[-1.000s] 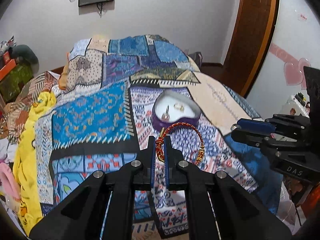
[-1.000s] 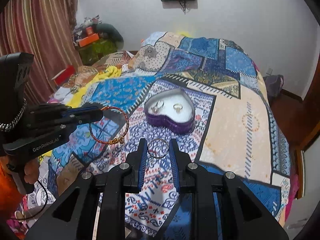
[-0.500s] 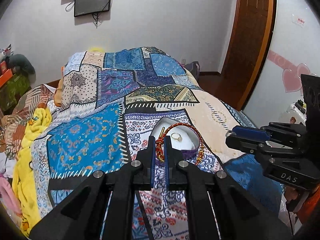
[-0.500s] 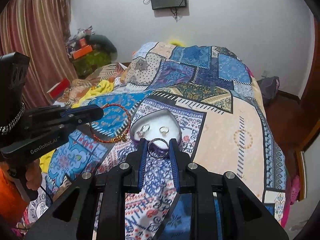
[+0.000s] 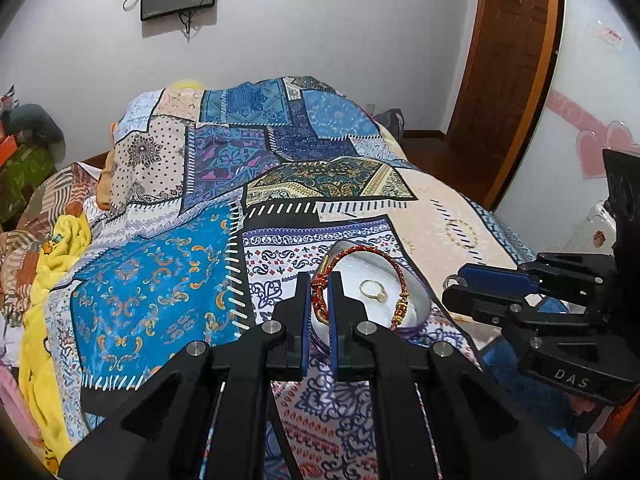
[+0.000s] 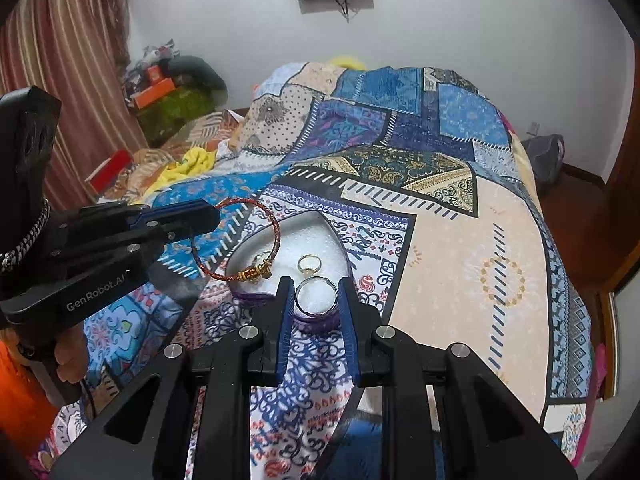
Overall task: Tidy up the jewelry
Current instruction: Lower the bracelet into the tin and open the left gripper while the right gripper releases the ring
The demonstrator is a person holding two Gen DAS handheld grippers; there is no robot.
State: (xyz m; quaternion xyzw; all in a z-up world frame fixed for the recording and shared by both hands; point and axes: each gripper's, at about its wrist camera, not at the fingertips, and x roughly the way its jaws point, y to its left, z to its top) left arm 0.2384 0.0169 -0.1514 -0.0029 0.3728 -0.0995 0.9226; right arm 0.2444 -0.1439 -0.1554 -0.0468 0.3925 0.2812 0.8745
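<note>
patchwork quilt surrounds heart box (gold ring inside).

Heart box open-topped — bracelet and silver ring hang over it.

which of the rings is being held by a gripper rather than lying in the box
The large silver ring, pinched between the right gripper fingers. The small gold ring and another partly hidden ring lie inside the heart-shaped box.
</note>
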